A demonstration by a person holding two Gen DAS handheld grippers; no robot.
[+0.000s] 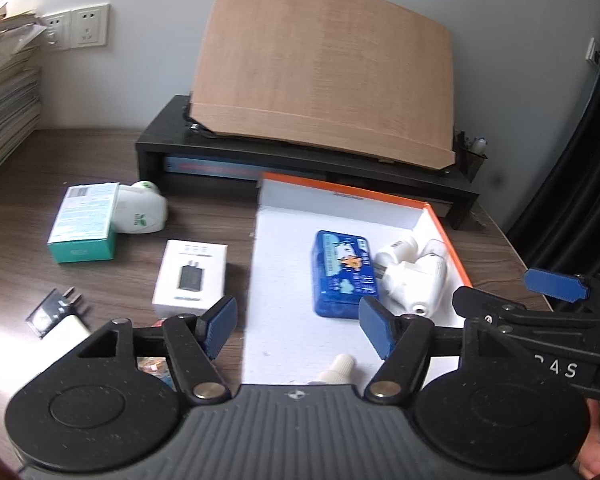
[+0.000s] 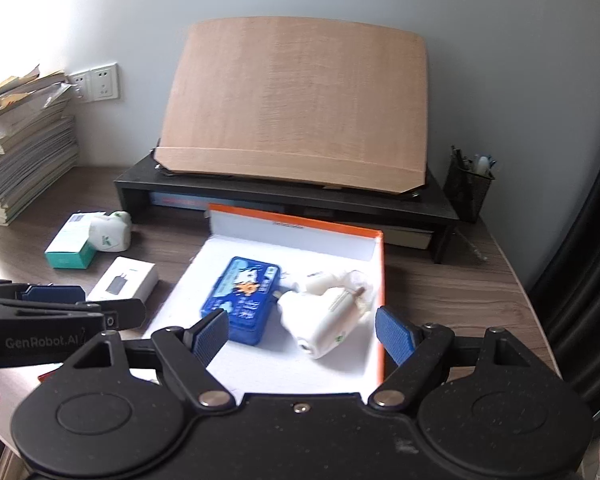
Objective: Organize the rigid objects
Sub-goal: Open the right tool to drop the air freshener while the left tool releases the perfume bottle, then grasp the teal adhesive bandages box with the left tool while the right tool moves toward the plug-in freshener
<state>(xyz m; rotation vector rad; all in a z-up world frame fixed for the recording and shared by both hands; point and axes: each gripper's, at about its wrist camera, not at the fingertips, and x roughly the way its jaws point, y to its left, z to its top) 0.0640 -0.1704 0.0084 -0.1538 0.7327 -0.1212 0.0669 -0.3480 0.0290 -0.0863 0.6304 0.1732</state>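
While both hand-held grippers gape empty, a dropper bottle hides behind the left one.

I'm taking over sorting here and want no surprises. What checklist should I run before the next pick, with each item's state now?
1. Left gripper empty, jaws apart: ok.
2. Right gripper empty, jaws apart: ok.
3. Tray has bare floor left of the blue tin: ok.
4. Charger box lies free on the desk: ok.
5. Teal box free of the white bottle: not ok, they touch.
6. Dropper in tray fully seen: cannot tell.
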